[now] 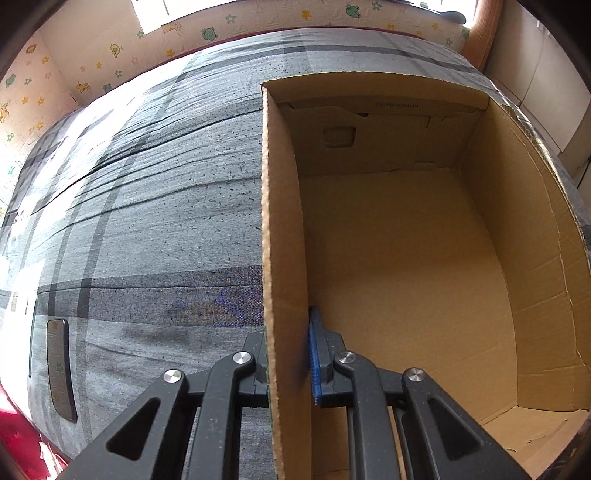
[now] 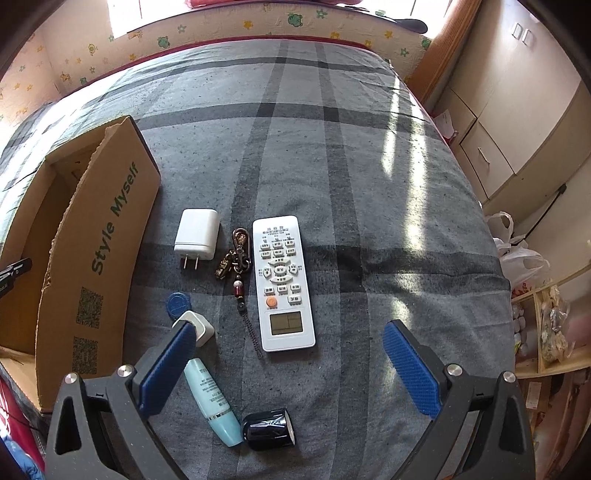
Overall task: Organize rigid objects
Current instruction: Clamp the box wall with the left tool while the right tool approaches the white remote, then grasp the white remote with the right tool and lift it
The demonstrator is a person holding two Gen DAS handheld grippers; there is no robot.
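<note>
Grey plaid bedding (image 2: 332,166) covers a bed that fills both views, backed by a cream wall with small cartoon prints (image 2: 221,27); only the right wrist view takes in the pale cupboards (image 2: 517,122) and the cluttered shelves (image 2: 546,332) at the right edge. An open cardboard box (image 1: 406,240) stands on the bed; the left wrist view looks straight into its bare interior, while the right wrist view shows its outer side printed "Style Myself" at the left. The left tool (image 1: 288,365) is pinching the box's near side wall, one finger outside and the blue pad (image 1: 314,354) pressed against the inside face. A dark phone-like slab (image 1: 59,369) lying on the bedding at the far left appears in that view alone. The right tool (image 2: 291,365) hangs over the bedding with its blue pads spread wide and nothing between them. Only its camera shows the loose things, all on the bed just right of the box: a white remote control (image 2: 282,284), a white charger (image 2: 197,236) with its prongs toward the camera, a light blue tube (image 2: 214,402), a black cylindrical cap (image 2: 269,430) touching the tube's end, a keychain (image 2: 238,258) between charger and remote, a smaller white plug (image 2: 199,328) partly behind the left pad, and a blue round cap (image 2: 178,304) just beside that plug.
</note>
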